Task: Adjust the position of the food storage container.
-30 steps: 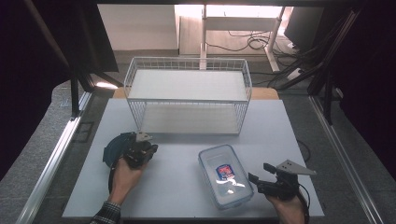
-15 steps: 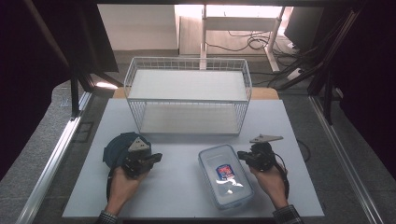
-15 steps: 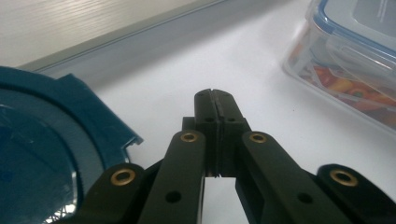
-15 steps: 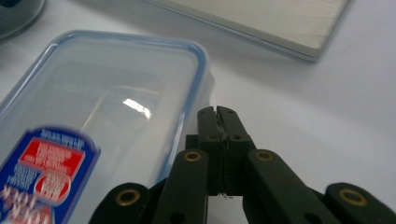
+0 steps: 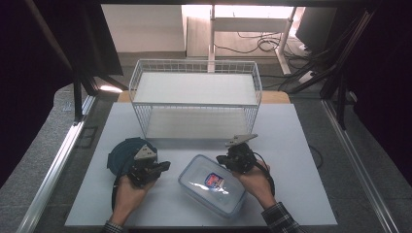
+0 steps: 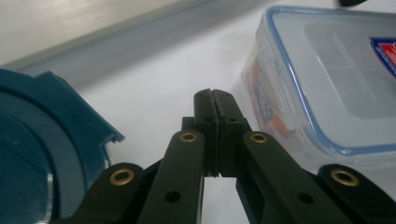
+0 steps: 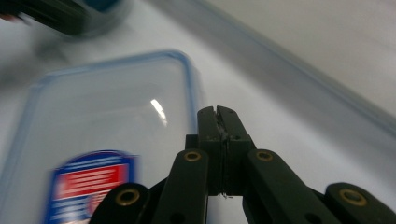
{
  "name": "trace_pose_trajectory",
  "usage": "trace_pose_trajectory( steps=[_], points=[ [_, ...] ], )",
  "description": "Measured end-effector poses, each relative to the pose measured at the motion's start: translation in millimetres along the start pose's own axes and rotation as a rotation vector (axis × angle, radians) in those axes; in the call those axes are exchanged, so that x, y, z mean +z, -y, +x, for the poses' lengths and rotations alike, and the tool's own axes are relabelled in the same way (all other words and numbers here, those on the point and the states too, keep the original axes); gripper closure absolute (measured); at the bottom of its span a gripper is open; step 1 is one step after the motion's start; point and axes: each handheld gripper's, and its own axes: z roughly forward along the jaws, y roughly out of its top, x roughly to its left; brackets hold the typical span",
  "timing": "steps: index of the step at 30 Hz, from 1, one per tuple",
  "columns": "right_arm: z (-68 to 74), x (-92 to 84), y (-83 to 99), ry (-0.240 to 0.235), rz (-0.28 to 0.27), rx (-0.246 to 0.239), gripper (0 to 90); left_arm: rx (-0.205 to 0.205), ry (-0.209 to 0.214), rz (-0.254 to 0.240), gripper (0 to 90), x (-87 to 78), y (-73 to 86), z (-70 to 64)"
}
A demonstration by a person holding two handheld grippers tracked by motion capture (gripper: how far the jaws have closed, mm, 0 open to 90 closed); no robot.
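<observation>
A clear plastic container (image 5: pixel 212 190) with a blue-rimmed lid and a red and blue label lies on the white table top (image 5: pixel 301 145), between my two grippers. My left gripper (image 5: pixel 166 165) is shut with nothing in it and points right toward the box, just over the edge of a round dark-blue lid (image 5: pixel 121 153). In the left gripper view the jaws (image 6: pixel 215 94) meet, with the blue lid (image 6: pixel 42 140) at the left and the container (image 6: pixel 327 79) at the right. My right gripper (image 5: pixel 220 158) is shut and empty at the box's far right corner. Its closed tips (image 7: pixel 217 111) hang beside the container (image 7: pixel 102 121).
A white wire basket (image 5: pixel 194 99) with a flat shelf stands at the back of the table, just beyond both grippers. Metal frame rails run along the left and right sides. Bare table top lies to the right of the right hand.
The right hand has moved from the table's front right, left and away, to the container's far corner, and its jaws have closed. The left hand has barely moved.
</observation>
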Motion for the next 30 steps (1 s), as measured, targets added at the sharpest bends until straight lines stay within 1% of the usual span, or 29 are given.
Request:
trace_pose_trajectory(
  steps=[2,3,4,5,7,8,10,12,14,15,16,18,20,22,23,25,26,27,28,30],
  points=[
    [5.5,-14.9,5.0,0.004,-0.026,-0.006,88.2,0.001,0.014,0.011,89.8,3.2,1.5,-3.1],
    [7.8,-26.5,12.3,0.013,-0.043,0.005,88.3,0.007,0.018,0.017,89.8,4.2,1.7,-4.1],
    [8.9,-33.1,18.1,0.017,-0.051,0.013,88.3,0.008,0.026,0.021,89.7,6.4,1.9,-6.2],
    [10.0,-44.2,29.4,0.028,-0.057,0.019,88.4,0.014,0.035,0.024,89.7,8.3,1.8,-7.7],
    [10.8,-58.8,48.6,0.047,-0.062,0.043,88.4,0.019,0.048,0.031,89.6,11.8,1.9,-11.3],
    [10.6,-66.7,60.5,0.058,-0.063,0.065,88.5,0.021,0.053,0.034,89.6,14.1,2.0,-13.1],
    [11.7,-81.3,87.1,0.095,-0.065,0.11,88.6,0.021,0.063,0.044,89.5,18.9,2.2,-15.5],
    [14.8,-88.4,105.4,0.11,-0.049,0.138,88.6,0.016,0.077,0.048,89.5,22.1,2.5,-16.3],
    [20.9,-89.7,120.5,0.103,-0.005,0.148,88.5,0.014,0.091,0.053,89.5,25.7,2.7,-18.2],
    [25.1,-87.5,126.5,0.085,0.019,0.152,88.4,0.018,0.084,0.057,89.8,26.7,2.9,-19.4],
    [28.2,-83.9,129.4,0.062,0.034,0.152,88.3,0.019,0.079,0.061,89.9,27.3,3.1,-20.0],
    [33.0,-75.7,129.5,0.022,0.046,0.154,86.9,0.01,0.086,0.066,90.0,26.8,3.6,-19.5],
    [34.6,-70.0,125.1,0.005,0.044,0.152,87.0,0.01,0.093,0.078,90.0,25.2,4.5,-19.3],
    [34.4,-66.9,118.7,0.028,0.052,0.137,87.7,0.004,0.082,0.079,90.0,23.6,6.1,-21.2],
    [33.3,-67.0,116.8,0.036,0.052,0.138,88.2,-0.006,0.075,0.077,90.0,22.5,7.5,-22.5],
    [28.1,-64.6,113.0,0.048,0.051,0.143,88.6,-0.019,0.076,0.08,90.0,20.6,9.5,-22.5],
    [26.3,-63.3,111.8,0.052,0.052,0.144,88.6,-0.022,0.075,0.098,90.0,20.8,11.4,-23.5],
    [22.9,-60.4,109.5,0.047,0.05,0.143,88.7,-0.019,0.062,0.111,90.0,21.5,13.9,-25.8],
    [20.5,-58.1,106.9,0.044,0.053,0.143,88.7,-0.017,0.044,0.101,90.0,19.9,16.2,-28.0],
    [16.1,-54.0,100.8,0.065,0.066,0.125,88.8,-0.021,0.037,0.106,90.0,15.8,17.9,-30.6]
  ],
)
